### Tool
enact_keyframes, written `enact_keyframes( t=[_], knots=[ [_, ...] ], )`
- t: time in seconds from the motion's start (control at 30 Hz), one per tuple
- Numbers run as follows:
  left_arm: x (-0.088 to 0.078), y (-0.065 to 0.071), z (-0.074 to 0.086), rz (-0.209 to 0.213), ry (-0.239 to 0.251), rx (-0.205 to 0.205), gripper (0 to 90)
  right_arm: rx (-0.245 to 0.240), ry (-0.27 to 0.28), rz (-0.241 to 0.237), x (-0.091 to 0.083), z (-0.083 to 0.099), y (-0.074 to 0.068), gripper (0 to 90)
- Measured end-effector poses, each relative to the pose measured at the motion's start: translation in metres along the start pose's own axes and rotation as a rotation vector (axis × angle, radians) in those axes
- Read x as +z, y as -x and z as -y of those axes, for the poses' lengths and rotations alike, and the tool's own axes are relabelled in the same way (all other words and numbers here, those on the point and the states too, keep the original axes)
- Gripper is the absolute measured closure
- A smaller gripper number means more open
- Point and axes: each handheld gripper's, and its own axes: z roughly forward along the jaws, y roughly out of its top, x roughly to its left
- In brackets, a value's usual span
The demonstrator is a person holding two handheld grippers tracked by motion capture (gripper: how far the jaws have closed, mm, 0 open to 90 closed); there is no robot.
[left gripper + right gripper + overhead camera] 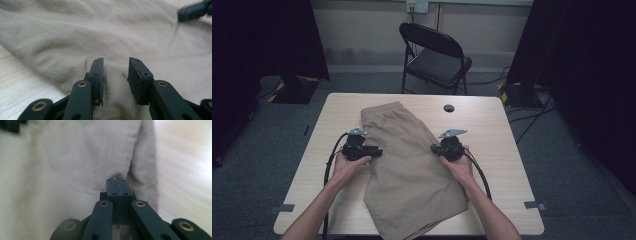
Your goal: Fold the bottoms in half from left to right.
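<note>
Beige shorts (407,165) lie spread on the light wooden table (497,145), waistband toward the far side. My left gripper (374,151) is at the shorts' left edge. In the left gripper view its jaws (116,67) stand partly apart with a bunched fold of the shorts (100,32) filling the gap and creased against the pads. My right gripper (435,148) is at the shorts' right edge. In the right gripper view its pads (117,180) meet flat together, just over the cloth's edge (75,157), with no cloth showing between them.
A round hole (449,108) sits in the table beyond the shorts. A black folding chair (437,55) stands behind the far edge. Bare tabletop lies to the left and right of the shorts. The other gripper (192,11) pokes in at the far side of the cloth.
</note>
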Motion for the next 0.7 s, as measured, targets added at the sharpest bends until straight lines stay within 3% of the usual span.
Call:
enact_keyframes(
  t=[0.1, 0.2, 0.33, 0.47, 0.7],
  knots=[
    [0.003, 0.001, -0.001, -0.017, -0.003, 0.003, 65.3, 0.008, 0.027, 0.021, -0.009, -0.005, 0.005, 90.0],
    [0.009, 0.001, 0.000, -0.014, -0.005, -0.004, 64.4, 0.021, 0.009, 0.050, -0.011, -0.002, 0.013, 90.0],
    [0.013, 0.006, -0.001, -0.017, -0.014, 0.019, 63.1, 0.050, -0.019, 0.071, -0.004, 0.008, 0.021, 90.0],
    [0.018, 0.009, -0.001, -0.032, -0.026, 0.043, 61.4, 0.046, -0.041, 0.073, 0.003, 0.014, 0.022, 89.9],
    [0.024, 0.006, -0.002, -0.055, -0.014, 0.072, 62.0, 0.015, -0.077, 0.061, -0.004, 0.017, 0.013, 89.8]
  ],
)
